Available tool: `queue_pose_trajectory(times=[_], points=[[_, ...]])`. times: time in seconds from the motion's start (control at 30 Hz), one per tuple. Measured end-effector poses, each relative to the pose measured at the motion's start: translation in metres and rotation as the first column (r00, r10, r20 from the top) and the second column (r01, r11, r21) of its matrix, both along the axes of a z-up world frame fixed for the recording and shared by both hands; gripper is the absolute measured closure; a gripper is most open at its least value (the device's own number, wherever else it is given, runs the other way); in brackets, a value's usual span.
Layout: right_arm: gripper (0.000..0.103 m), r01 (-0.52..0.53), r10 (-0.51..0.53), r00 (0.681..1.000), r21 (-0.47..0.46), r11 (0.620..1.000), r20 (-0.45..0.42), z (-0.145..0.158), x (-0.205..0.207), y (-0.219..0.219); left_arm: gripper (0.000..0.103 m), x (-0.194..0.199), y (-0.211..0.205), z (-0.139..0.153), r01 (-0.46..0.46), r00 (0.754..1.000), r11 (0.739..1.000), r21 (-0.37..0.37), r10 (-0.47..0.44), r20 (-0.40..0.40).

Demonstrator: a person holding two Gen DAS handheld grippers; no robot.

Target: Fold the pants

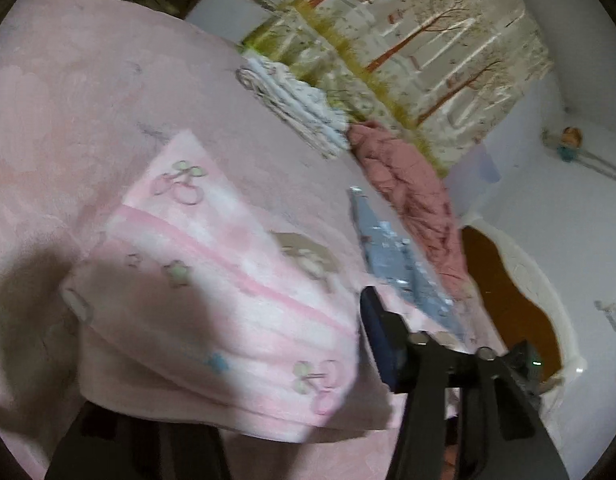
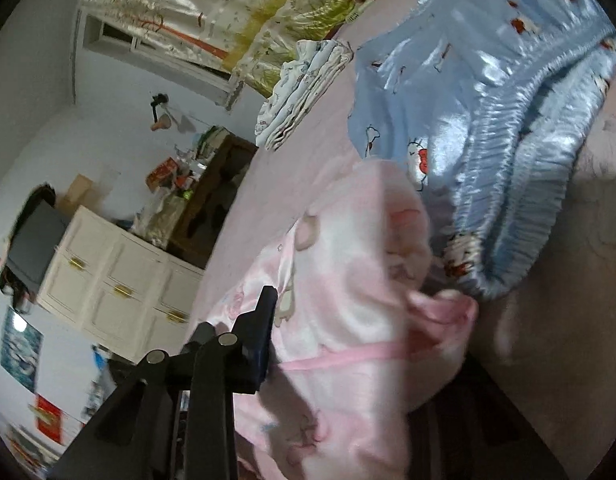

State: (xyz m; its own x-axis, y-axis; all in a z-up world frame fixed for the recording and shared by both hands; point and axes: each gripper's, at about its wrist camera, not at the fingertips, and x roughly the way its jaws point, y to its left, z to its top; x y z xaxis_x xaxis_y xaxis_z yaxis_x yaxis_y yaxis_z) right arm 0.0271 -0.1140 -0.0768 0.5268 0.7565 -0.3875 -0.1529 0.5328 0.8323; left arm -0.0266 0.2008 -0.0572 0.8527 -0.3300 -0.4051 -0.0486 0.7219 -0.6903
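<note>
We see the pink pants (image 1: 228, 280) folded on the pink bed (image 1: 88, 100), draped across both grippers. Left gripper (image 1: 244, 412) and right gripper (image 2: 347, 376): fabric hides one finger each, so we cannot tell their grip.

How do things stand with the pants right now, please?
Left gripper and right gripper both draped in the pink pants; grip unclear. Pants bunched, fold unfinished, on the bed. Blue satin garment lies right alongside.

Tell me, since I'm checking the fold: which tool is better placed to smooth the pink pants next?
Probably the left tool: the folded pink pants lie flat before it, while the right tool's view shows them bunched.
</note>
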Motion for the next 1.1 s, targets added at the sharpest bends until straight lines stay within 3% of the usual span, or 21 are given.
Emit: queue_pose_trajectory(times=[0.03, 0.07, 0.13, 0.17, 0.23, 0.33, 0.43, 0.53, 0.6, 0.77, 0.9, 1.1], points=[[0.071, 0.007, -0.007, 1.0, 0.006, 1.0, -0.002, 0.0, 0.0, -0.001, 0.077, 0.002, -0.002, -0.001, -0.002, 1.0, 1.0, 0.027, 0.002, -0.013], [0.071, 0.012, -0.012, 1.0, 0.005, 1.0, -0.001, 0.0, -0.001, 0.0, 0.081, 0.003, -0.004, -0.002, 0.002, 1.0, 0.999, 0.038, -0.002, -0.013], [0.075, 0.046, -0.046, 0.999, -0.034, 0.998, 0.025, 0.004, -0.005, 0.003, 0.086, -0.001, -0.009, 0.0, 0.005, 1.0, 0.997, 0.082, -0.006, 0.012], [0.077, 0.063, -0.059, 0.997, -0.079, 0.995, 0.058, 0.008, -0.008, 0.006, 0.087, -0.003, -0.016, 0.005, 0.006, 1.0, 0.988, 0.151, -0.01, 0.027], [0.086, 0.093, -0.069, 0.988, -0.175, 0.98, 0.139, 0.018, -0.017, 0.015, 0.088, -0.009, -0.033, 0.016, -0.007, 0.998, 0.951, 0.31, -0.012, 0.059], [0.088, 0.117, -0.054, 0.973, -0.276, 0.954, 0.224, 0.03, -0.027, 0.025, 0.088, -0.021, -0.056, 0.032, -0.028, 0.994, 0.876, 0.481, -0.028, 0.108], [0.088, 0.128, -0.032, 0.959, -0.327, 0.936, 0.282, 0.044, -0.033, 0.025, 0.088, -0.026, -0.064, 0.043, -0.05, 0.99, 0.834, 0.55, -0.03, 0.135], [0.088, 0.138, 0.005, 0.935, -0.376, 0.917, 0.355, 0.061, -0.042, 0.027, 0.088, -0.032, -0.072, 0.062, -0.091, 0.979, 0.773, 0.628, -0.044, 0.197], [0.088, 0.155, 0.027, 0.912, -0.405, 0.901, 0.408, 0.078, -0.049, 0.032, 0.088, -0.034, -0.073, 0.078, -0.126, 0.969, 0.744, 0.657, -0.049, 0.242], [0.088, 0.196, 0.044, 0.857, -0.404, 0.894, 0.514, 0.128, -0.05, 0.039, 0.087, -0.02, -0.066, 0.127, -0.171, 0.945, 0.72, 0.672, -0.074, 0.32], [0.088, 0.222, 0.05, 0.815, -0.391, 0.893, 0.577, 0.174, -0.024, 0.047, 0.087, 0.018, -0.053, 0.171, -0.178, 0.929, 0.727, 0.663, -0.098, 0.356], [0.088, 0.272, 0.062, 0.742, -0.385, 0.882, 0.667, 0.249, 0.056, 0.075, 0.086, 0.11, -0.023, 0.232, -0.232, 0.905, 0.726, 0.647, -0.082, 0.417]])
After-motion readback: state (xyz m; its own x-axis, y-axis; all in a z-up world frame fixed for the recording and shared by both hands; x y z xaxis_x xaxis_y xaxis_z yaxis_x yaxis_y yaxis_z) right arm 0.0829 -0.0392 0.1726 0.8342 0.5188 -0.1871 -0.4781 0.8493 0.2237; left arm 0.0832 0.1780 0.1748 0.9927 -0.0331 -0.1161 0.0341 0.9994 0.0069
